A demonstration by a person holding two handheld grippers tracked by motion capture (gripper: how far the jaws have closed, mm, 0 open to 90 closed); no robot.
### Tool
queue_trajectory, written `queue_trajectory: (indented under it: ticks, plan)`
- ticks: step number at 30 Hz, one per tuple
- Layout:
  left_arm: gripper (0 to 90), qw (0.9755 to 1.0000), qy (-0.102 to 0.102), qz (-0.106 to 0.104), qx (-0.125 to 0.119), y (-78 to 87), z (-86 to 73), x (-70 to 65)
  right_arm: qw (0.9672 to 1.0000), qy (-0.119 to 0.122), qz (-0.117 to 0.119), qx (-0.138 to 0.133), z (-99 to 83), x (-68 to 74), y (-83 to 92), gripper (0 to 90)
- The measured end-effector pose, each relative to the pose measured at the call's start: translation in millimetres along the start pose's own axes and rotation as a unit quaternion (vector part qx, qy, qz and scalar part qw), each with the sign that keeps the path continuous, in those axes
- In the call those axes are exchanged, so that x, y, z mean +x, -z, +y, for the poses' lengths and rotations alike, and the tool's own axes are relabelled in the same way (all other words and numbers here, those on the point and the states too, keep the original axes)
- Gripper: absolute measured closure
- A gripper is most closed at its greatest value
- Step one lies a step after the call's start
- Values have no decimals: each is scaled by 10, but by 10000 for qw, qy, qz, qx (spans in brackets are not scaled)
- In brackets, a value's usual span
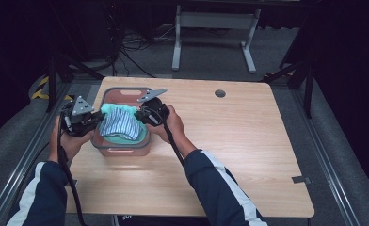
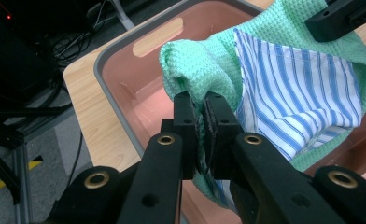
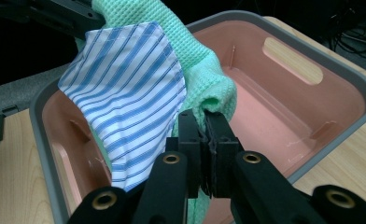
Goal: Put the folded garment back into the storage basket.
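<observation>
The green waffle cloth [image 1: 120, 123] (a blue-striped cloth [image 1: 121, 126] draped over it) hangs above the pink bin [image 1: 121, 149], clamped at nine o'clock by the left gripper [image 2: 203, 105] and three o'clock by the right gripper [image 3: 204, 122]. Best lower both evenly, keeping the cloth inside the rim.

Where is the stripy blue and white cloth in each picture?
High view: the striped cloth hangs left of centre, over the pink bin, between the two tongs.
Left gripper view: right of centre, lying against the green cloth.
Right gripper view: left of centre, above the bin's near corner.
Shared landmark: the bin's grey rim, which shows behind or under the cloth in every view.
</observation>
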State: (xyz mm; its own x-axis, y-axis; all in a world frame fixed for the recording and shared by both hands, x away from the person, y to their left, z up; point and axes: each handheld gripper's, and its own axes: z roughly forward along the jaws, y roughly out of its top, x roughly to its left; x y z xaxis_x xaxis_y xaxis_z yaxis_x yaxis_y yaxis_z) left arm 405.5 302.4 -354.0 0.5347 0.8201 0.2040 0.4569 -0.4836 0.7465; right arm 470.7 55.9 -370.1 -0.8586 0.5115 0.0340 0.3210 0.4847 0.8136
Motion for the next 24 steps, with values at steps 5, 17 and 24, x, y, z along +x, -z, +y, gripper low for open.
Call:
queue_trajectory:
  ticks: [5, 17, 24]
  plan:
    - [787, 9999, -5, 152, 59, -49, -30, -11, 9999, 2, -74, 68, -25, -6, -44, 821]
    - [752, 9998, -41, 175, 18, -20, -25, -57, 9997, 31, -161, 172, -87, -36, -22, 809]
    - [710, 9998, -40, 93, -159, 11, 19, -148, 9996, 103, -205, 140, -119, -57, 68, 790]
